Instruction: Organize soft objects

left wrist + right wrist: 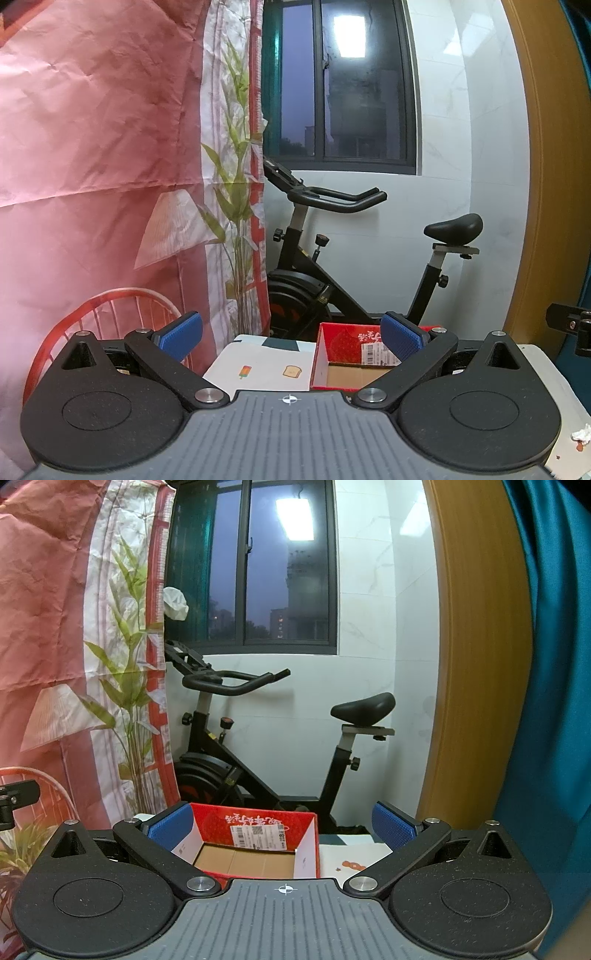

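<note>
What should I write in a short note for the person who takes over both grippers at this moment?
Left gripper: open, holds nothing, raised in front of the table.
Right gripper: open, holds nothing, aimed at the box.
Red cardboard box with open top: stands on the white table with small food prints; the part of its brown floor that shows is bare.
Soft objects: none shows in either view, apart from a small crumpled white scrap at the right table edge.
Done: nothing visible in the box yet.
Left: find the soft objects, pick them up and probably put them into the box.
</note>
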`<state>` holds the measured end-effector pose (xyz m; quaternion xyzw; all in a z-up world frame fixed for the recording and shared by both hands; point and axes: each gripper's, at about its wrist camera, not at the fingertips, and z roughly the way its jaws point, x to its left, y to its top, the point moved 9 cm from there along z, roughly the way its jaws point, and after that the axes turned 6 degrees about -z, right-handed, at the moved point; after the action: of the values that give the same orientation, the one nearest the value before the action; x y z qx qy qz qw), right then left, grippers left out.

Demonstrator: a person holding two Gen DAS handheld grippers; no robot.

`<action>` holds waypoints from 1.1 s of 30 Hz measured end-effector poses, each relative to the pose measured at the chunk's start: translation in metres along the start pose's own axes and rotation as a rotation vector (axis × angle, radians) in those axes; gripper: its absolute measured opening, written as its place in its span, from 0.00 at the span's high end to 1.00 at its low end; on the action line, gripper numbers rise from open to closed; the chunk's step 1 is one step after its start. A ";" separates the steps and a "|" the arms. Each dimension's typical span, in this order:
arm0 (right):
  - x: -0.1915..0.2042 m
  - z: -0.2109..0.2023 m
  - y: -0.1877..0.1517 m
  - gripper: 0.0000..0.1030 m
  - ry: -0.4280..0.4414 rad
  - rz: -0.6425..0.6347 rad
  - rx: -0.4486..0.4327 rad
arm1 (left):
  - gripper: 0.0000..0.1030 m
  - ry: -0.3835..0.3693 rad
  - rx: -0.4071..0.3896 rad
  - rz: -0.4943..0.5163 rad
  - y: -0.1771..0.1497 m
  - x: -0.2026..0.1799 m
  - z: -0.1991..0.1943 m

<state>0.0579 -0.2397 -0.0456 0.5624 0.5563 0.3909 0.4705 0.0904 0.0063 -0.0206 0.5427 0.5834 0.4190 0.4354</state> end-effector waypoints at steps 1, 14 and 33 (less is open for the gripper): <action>0.000 0.000 0.000 0.00 0.000 0.000 0.000 | 0.00 0.000 0.000 0.001 0.000 0.000 0.000; -0.001 0.000 0.000 0.00 0.002 0.001 0.001 | 0.00 -0.004 -0.003 0.004 0.000 -0.002 -0.001; -0.001 0.001 -0.001 0.00 0.001 0.003 0.003 | 0.00 -0.009 0.001 0.007 -0.002 -0.002 0.000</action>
<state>0.0585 -0.2403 -0.0464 0.5637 0.5565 0.3909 0.4688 0.0898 0.0038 -0.0228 0.5469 0.5797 0.4180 0.4360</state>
